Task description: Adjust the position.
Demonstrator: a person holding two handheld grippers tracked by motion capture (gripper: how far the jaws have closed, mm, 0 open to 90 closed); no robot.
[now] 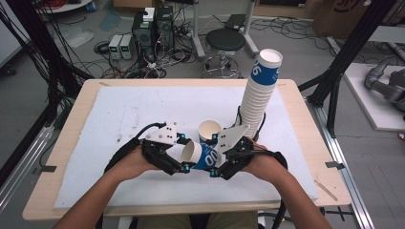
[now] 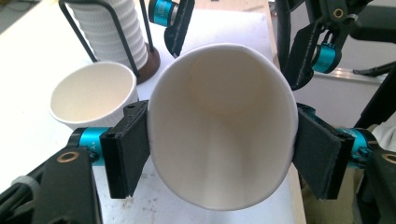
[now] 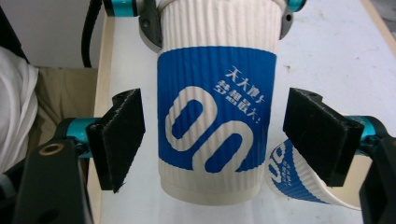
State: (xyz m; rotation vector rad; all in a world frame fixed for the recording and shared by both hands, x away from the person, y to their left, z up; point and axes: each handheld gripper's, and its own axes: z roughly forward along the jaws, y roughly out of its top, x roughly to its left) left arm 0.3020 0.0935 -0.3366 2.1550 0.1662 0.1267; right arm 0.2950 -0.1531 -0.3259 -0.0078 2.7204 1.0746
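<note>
Paper cup held on its side between two grippers above the tabletop (image 1: 119,114).
The left gripper (image 2: 219,149) clamps the cup (image 2: 222,126) at its rim, squeezing the mouth oval; inside it is plain white and empty. The right gripper (image 3: 215,140) has its jaws wide, flanking the ribbed blue-banded wall without touching. A second cup (image 1: 209,131) stands open and empty just behind, near a tall stack (image 1: 258,90) in a wire holder.

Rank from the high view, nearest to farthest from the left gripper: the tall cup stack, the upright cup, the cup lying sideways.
1. Sideways cup, clamped in the left gripper.
2. Upright cup, just behind.
3. Tall cup stack, back right.
</note>
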